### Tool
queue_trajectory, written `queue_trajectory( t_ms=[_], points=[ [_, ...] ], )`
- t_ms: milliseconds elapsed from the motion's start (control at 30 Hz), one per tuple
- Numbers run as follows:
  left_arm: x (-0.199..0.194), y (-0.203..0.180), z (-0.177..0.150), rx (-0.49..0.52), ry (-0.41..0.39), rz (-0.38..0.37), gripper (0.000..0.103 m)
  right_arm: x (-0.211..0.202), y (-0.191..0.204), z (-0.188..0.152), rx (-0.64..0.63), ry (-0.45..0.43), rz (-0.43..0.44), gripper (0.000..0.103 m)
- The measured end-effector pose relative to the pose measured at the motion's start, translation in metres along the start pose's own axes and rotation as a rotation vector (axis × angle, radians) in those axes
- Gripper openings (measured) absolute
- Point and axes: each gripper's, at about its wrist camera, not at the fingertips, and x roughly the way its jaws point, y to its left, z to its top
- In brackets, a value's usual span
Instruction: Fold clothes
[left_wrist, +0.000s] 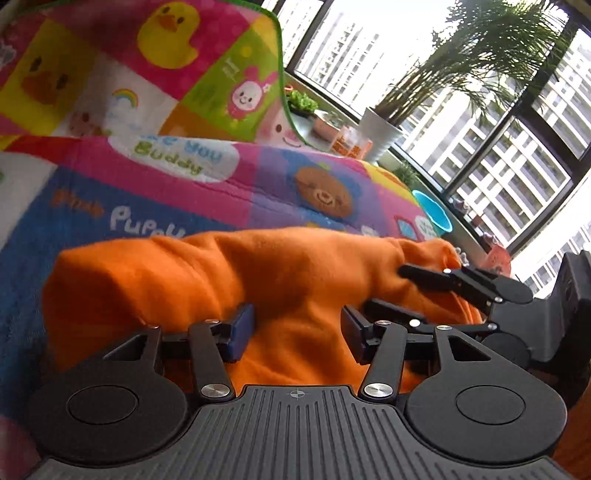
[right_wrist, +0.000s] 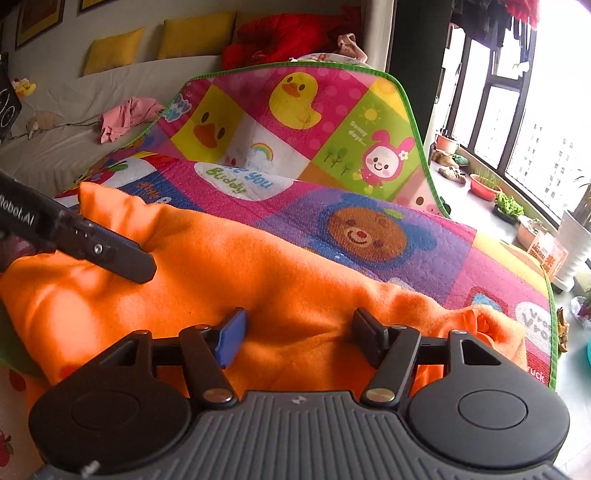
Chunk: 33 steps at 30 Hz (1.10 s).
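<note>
garment: orange garment (left_wrist: 280, 280), bunched into a long thick roll across the play mat (left_wrist: 332, 177); lies at 6 o'clock in both wrist views, just ahead of each pair of fingers
left gripper (left_wrist: 297, 332): fingers spread wide, blue pad (left_wrist: 240, 332) at 9 o'clock and dark pad at 3 o'clock both over the cloth; nothing pinched between them, looks like hovering or pressing on top, contact cannot be told
right gripper (right_wrist: 299, 338): fingers also well apart, cloth under the gap, nothing clamped
cross view: right gripper's fingers show at 3 o'clock in the left view, one lying on the cloth; left gripper's finger reaches in from 9 o'clock in the right view, tip against a dent in the cloth
step in hand: judgement only; garment is doubled up but lumpy, with both tools released over it. Fits either just after a fold is laid down or just before a hem is picked up for another fold
next move calls for: whichever it is, a clean edge must be found; none shows, the right end is a knotted lump (right_wrist: 487, 321)
material: fleece-like, matte, soft nap, thick, holds rounded ridges not sharp creases; likely to spring back open
mat: foam-looking, printed cartoon squares, green bound edge, far side curled upright
background: potted plant (left_wrist: 384, 136) at 1 o'clock, window (left_wrist: 498, 166), sofa with yellow cushions (right_wrist: 199, 33) at 11 o'clock in the right view
</note>
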Motion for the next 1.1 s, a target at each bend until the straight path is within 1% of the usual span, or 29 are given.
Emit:
queue_trajectory(
  t_ms=[100, 167, 200, 267, 367, 500, 600, 700, 767, 867, 900, 1000, 1033, 1100],
  points=[
    [0.001, 0.0, -0.003, 0.011, -0.002, 0.004, 0.057, -0.016, -0.003, 0.0, 0.035, -0.02, 0.024, 0.079],
    [0.001, 0.0, -0.005, 0.019, -0.004, 0.006, 0.057, -0.038, -0.008, -0.004, 0.073, -0.067, 0.055, 0.089],
    [0.002, 0.0, -0.006, 0.023, -0.005, 0.008, 0.057, -0.049, -0.01, -0.008, 0.092, -0.084, 0.069, 0.091],
    [0.002, -0.001, -0.008, 0.03, -0.007, 0.01, 0.057, -0.064, -0.014, -0.015, 0.125, -0.092, 0.088, 0.099],
    [0.001, -0.002, -0.009, 0.035, -0.013, 0.012, 0.058, -0.068, -0.013, -0.03, 0.158, -0.036, 0.11, 0.102],
    [0.001, -0.003, -0.009, 0.038, -0.016, 0.013, 0.058, -0.053, -0.017, -0.044, 0.282, 0.05, 0.149, 0.103],
    [-0.001, -0.002, -0.011, 0.039, -0.013, 0.013, 0.058, -0.05, -0.023, -0.048, 0.39, 0.063, 0.174, 0.103],
    [0.0, -0.002, -0.011, 0.039, -0.014, 0.012, 0.058, -0.05, -0.029, -0.049, 0.456, 0.082, 0.21, 0.103],
    [0.0, -0.002, -0.012, 0.038, -0.015, 0.01, 0.06, -0.05, -0.03, -0.05, 0.45, 0.087, 0.228, 0.103],
    [-0.001, -0.003, -0.013, 0.037, -0.018, 0.008, 0.061, -0.057, -0.029, -0.049, 0.412, 0.079, 0.229, 0.103],
    [-0.001, -0.003, -0.013, 0.038, -0.018, 0.008, 0.061, -0.061, -0.03, -0.046, 0.402, 0.063, 0.22, 0.103],
    [-0.002, -0.003, -0.015, 0.041, -0.018, 0.007, 0.061, -0.075, -0.037, -0.03, 0.387, -0.034, 0.17, 0.103],
    [-0.002, -0.003, -0.015, 0.042, -0.018, 0.007, 0.061, -0.078, -0.04, -0.023, 0.382, -0.062, 0.138, 0.103],
    [-0.003, -0.004, -0.016, 0.045, -0.02, 0.009, 0.062, -0.068, -0.044, -0.009, 0.362, -0.067, 0.044, 0.103]
  ],
)
